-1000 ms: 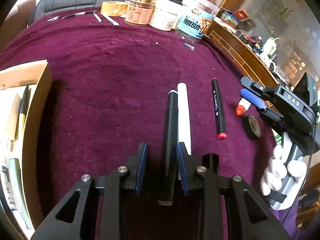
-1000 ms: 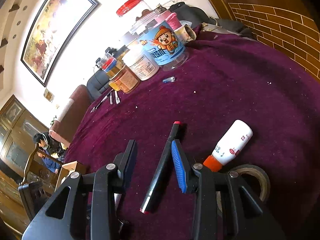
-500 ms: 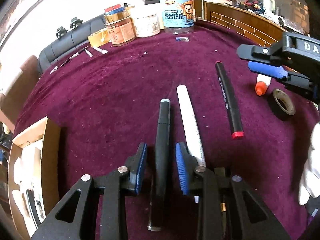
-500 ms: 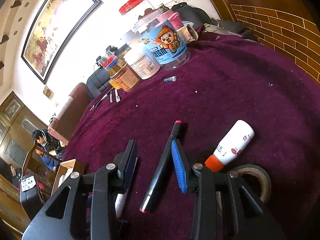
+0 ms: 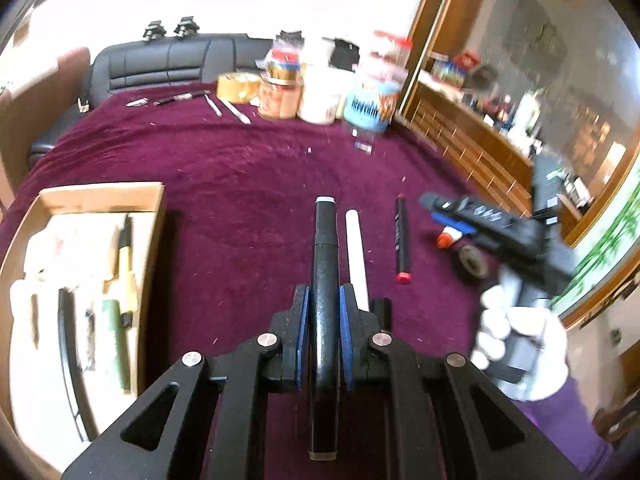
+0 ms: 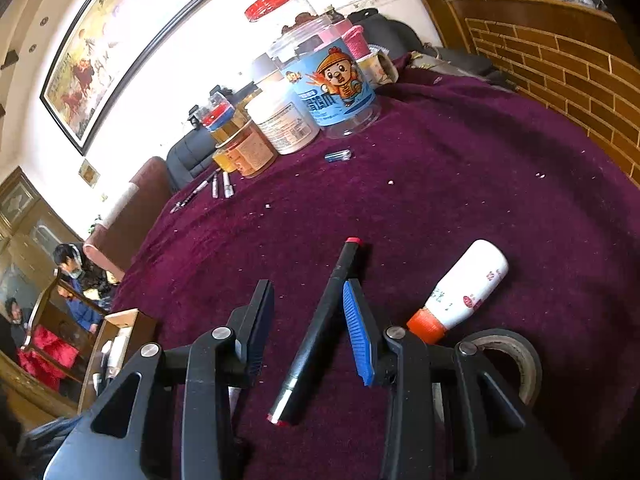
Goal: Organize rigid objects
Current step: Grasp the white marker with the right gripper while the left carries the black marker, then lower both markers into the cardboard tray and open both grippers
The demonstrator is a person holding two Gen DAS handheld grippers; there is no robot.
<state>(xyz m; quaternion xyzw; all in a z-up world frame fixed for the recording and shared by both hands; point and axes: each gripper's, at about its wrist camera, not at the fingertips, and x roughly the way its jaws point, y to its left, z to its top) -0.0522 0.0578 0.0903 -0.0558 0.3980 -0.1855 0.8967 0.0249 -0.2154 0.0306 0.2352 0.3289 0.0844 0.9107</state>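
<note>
On the purple velvet tablecloth (image 5: 240,184): all places are given from the open cardboard box (image 5: 156,216).
Left gripper (image 5: 323,316): blue pads clamped on a black cylindrical marker with a grey end cap (image 5: 325,248), just right of the box.
Right gripper (image 6: 308,308): jaws wide, empty, straddling a black red-capped marker (image 6: 320,328) lying farther right.
Advice: judged, carry the held marker level and release low inside the box.
Left view only: box contents, white pen (image 5: 357,256).
Right view only: white orange-capped glue bottle (image 6: 464,292) seen sharply.

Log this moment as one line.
left hand-held gripper: shut on black marker | right hand-held gripper: open around red-capped marker | box: left
</note>
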